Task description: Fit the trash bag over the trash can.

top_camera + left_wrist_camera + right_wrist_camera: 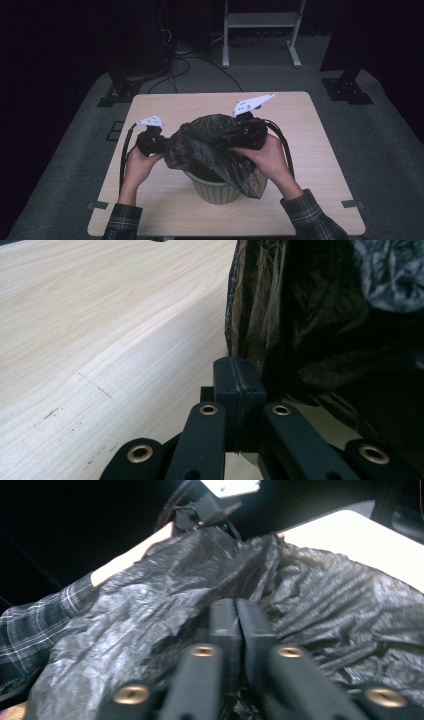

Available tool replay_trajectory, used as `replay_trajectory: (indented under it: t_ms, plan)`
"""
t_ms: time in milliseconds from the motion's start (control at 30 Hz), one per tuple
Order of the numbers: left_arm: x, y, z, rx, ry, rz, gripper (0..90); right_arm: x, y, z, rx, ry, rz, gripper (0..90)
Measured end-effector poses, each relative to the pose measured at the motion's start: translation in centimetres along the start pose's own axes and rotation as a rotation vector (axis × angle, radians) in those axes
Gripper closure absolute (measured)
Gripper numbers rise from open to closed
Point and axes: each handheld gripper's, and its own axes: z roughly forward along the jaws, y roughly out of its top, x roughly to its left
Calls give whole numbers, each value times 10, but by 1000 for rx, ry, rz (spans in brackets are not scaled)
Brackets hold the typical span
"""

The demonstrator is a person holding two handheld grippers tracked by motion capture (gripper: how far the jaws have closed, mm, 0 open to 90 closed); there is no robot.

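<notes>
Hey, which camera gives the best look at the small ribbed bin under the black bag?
The high view: the bin stands on the table, its ribbed wall and rim showing under the black bag. The left gripper view catches perhaps a pale sliver of it behind the plastic; the right gripper view shows bag instead.

The crumpled black plastic bag (215,145) hides most of the ribbed pale-green bin (216,191) and both tools' tips; whether either grips plastic cannot be told.

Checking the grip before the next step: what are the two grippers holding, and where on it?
Both jaws look shut. The left gripper seems to pinch the black bag's edge; whether the right gripper pinches its film cannot be told.
</notes>
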Motion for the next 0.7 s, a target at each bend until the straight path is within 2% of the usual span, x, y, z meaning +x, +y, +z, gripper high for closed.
replay_trajectory:
  t_ms: [167, 233, 300, 400, 500, 633, 700]
  plan:
    - [-2, 1, -1, -4, 0, 4, 900, 17, 3, -6, -32, 33, -55, 900]
    - [-3, 2, -2, -5, 0, 6, 900, 24, 3, -9, -41, 11, -78, 898]
    - [-4, 2, -3, -5, 1, 8, 900, 23, 3, -15, -69, 11, -64, 899]
    - [-6, 2, -3, -9, -2, 12, 900, 25, 3, -22, -107, 46, -67, 900]
    - [-6, 3, -4, -8, -3, 14, 900, 35, 2, -20, -90, 76, -85, 899]
    - [-7, 3, -5, -10, -1, 13, 900, 56, -5, -8, -70, 121, -112, 899]
    - [-8, 3, -6, -11, 0, 15, 900, 69, -9, -1, -53, 138, -141, 900]
